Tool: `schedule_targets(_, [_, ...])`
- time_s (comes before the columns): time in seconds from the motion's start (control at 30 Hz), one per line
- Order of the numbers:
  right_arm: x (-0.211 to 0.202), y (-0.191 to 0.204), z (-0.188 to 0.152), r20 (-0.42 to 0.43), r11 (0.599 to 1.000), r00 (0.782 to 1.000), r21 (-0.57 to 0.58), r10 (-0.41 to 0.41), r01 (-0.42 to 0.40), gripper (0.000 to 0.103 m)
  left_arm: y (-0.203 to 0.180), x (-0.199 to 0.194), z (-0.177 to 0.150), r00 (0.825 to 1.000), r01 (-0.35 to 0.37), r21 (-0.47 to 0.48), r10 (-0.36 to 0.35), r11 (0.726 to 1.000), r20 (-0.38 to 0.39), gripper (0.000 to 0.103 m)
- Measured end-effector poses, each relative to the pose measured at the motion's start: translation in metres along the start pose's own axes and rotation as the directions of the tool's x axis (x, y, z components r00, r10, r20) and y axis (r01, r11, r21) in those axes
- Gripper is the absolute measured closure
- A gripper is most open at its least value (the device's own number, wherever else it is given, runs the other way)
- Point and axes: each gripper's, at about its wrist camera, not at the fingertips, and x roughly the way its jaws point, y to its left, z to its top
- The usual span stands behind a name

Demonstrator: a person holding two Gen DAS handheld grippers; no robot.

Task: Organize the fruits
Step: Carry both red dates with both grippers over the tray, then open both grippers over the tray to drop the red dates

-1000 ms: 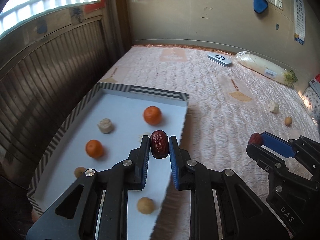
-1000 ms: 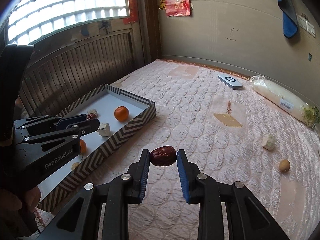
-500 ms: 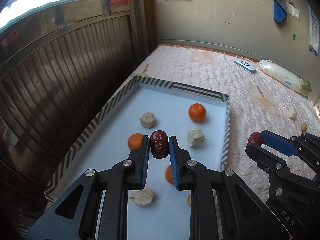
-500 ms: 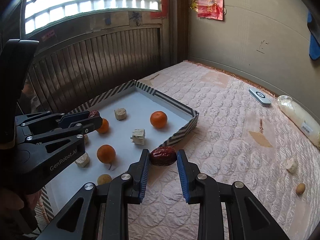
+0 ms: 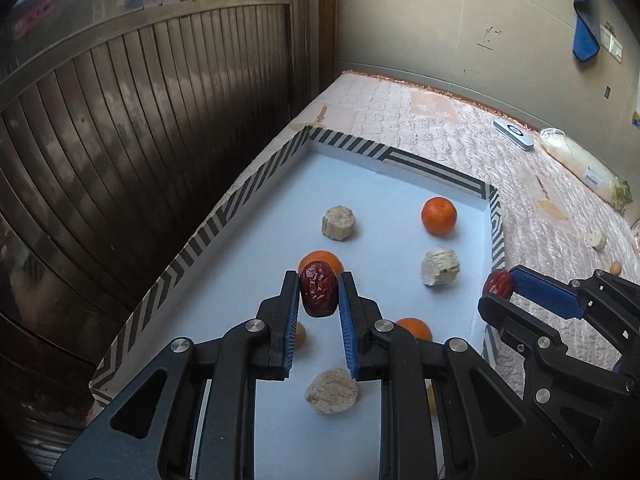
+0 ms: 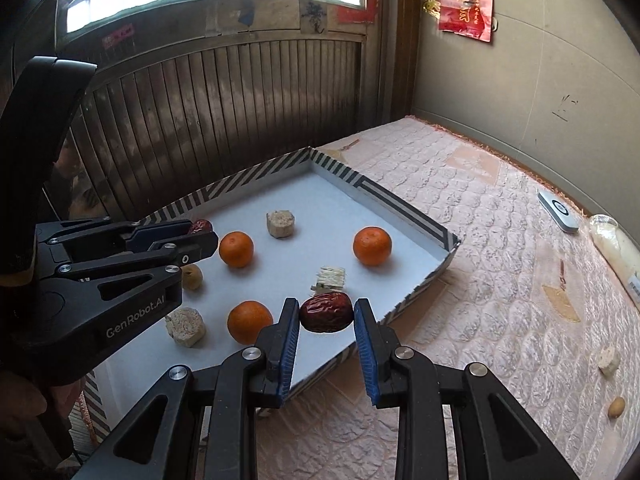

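Note:
My left gripper [image 5: 319,290] is shut on a dark red date [image 5: 318,295] and holds it above the white tray [image 5: 280,160] with the striped rim. My right gripper [image 6: 326,314] is shut on a second red date [image 6: 327,313] over the tray's near right edge [image 6: 404,204]. It also shows at the right of the left wrist view [image 5: 500,286]. In the tray lie three oranges [image 6: 372,246] [image 6: 236,249] [image 6: 249,321], several pale chunks [image 6: 280,224] and a small tan fruit [image 6: 191,277].
The tray sits on a pink quilted bed [image 6: 500,264] beside a dark slatted wall [image 6: 224,104]. On the bed lie a pale chunk [image 6: 608,360], a small tan fruit [image 6: 616,407], a white remote [image 6: 558,212] and a bagged item [image 6: 616,248].
Both grippers have moved left and forward over the tray, each still holding its date. The tray now fills more of both views.

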Motion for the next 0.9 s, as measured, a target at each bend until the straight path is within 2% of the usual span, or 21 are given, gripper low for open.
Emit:
schedule_targets(0.43, [0.031, 0.01, -0.002, -0.076, 0.999, 0.997, -0.029, 0.022, -0.024, 0.076, 0.002, 0.014, -0.001, 0.999, 0.02, -0.013, -0.021, 1.0, -0.044, 0.084])
schedule_targets(0.9, [0.035, 0.011, -0.004, -0.067, 0.997, 0.996, -0.026, 0.066, -0.068, 0.075, 0.005, 0.024, -0.002, 0.996, 0.005, -0.041, -0.008, 0.999, -0.089, 0.083])
